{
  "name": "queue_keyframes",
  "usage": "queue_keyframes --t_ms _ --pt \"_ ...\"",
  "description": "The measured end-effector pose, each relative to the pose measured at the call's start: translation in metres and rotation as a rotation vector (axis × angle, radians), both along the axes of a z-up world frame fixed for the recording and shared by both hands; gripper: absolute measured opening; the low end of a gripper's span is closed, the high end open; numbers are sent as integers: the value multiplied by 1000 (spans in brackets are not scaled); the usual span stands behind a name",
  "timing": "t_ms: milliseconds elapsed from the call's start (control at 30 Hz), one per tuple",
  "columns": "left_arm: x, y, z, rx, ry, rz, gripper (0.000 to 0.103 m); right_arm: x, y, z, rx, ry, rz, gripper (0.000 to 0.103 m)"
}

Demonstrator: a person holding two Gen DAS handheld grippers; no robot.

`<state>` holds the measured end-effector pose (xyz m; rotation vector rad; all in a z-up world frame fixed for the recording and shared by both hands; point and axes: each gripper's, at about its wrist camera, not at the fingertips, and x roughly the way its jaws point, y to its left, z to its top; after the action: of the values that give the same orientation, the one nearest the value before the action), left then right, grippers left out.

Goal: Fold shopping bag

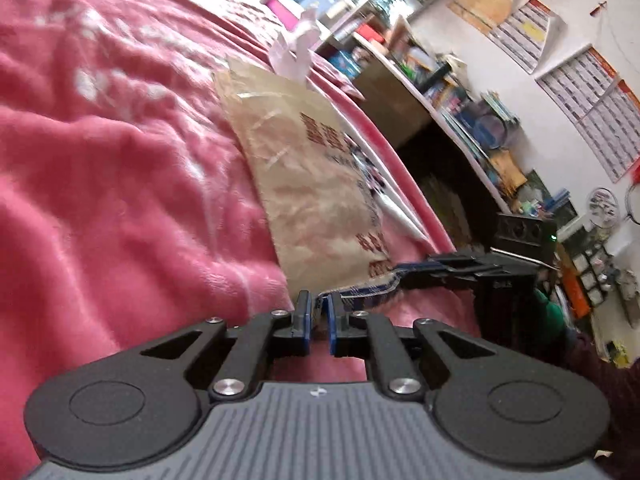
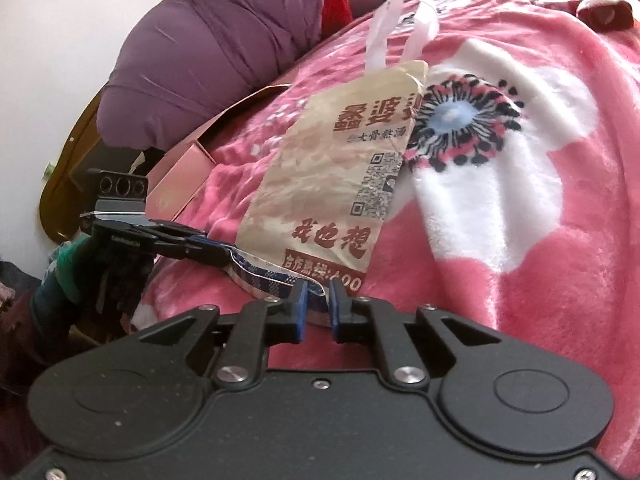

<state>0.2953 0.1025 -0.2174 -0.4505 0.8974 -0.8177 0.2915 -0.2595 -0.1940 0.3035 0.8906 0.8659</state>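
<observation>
A beige shopping bag (image 1: 312,168) (image 2: 332,184) with red characters and QR codes lies flat on a pink blanket (image 1: 120,200) (image 2: 540,280). Its white handles (image 1: 296,48) (image 2: 400,20) point away from me. The near bottom hem, with a blue pattern, is lifted slightly. My left gripper (image 1: 319,308) (image 2: 218,248) is shut on one end of that hem. My right gripper (image 2: 318,296) (image 1: 404,269) is shut on the other end. The two grippers sit side by side at the bed's near edge.
The blanket carries a large white flower print (image 2: 480,152). A purple padded jacket (image 2: 208,40) and a pink cardboard box (image 2: 188,168) lie beyond the left gripper. Crowded bookshelves (image 1: 460,92) and wall calendars (image 1: 592,112) stand past the bed's edge. A green sleeve (image 2: 68,264) holds the left gripper.
</observation>
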Motion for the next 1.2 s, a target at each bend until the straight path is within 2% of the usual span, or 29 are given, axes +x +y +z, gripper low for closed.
queue_keyframes --t_ms 100,167,267,367,433,500,533,667,867,933,1000,1100,1200 --pt "-6 -3 11 69 -56 3 9 -1 1 0 0 6 -8 5" --pt "-16 -3 28 132 -164 27 9 -1 2 1 0 9 -17 5" --pt "-34 -6 54 168 -332 -7 9 -3 4 0 -3 9 -29 5" --pt "-49 -28 67 104 -449 -153 9 -3 6 0 -7 9 -35 5" --pt "-58 -62 66 188 -519 -260 9 -3 6 -1 -3 12 -38 5" --pt "-59 -85 58 283 -543 -308 9 -3 6 -1 -1 15 -40 5" --pt "-58 -95 53 328 -552 -320 9 -2 6 -1 0 16 -40 5" --pt "-47 -100 43 382 -563 -282 9 0 6 -2 4 22 -36 5" --pt "-40 -101 37 350 -519 -248 9 1 7 -2 4 24 -28 5" --pt "-39 -104 35 373 -510 -229 9 1 8 -2 2 22 -28 5" --pt "-35 -104 31 375 -479 -205 9 1 10 -1 -6 17 -27 5" --pt "-22 -102 25 365 -388 -123 9 0 12 0 -18 8 -27 5" --pt "-21 -104 25 378 -382 -118 9 -4 13 5 -59 -42 -32 5"
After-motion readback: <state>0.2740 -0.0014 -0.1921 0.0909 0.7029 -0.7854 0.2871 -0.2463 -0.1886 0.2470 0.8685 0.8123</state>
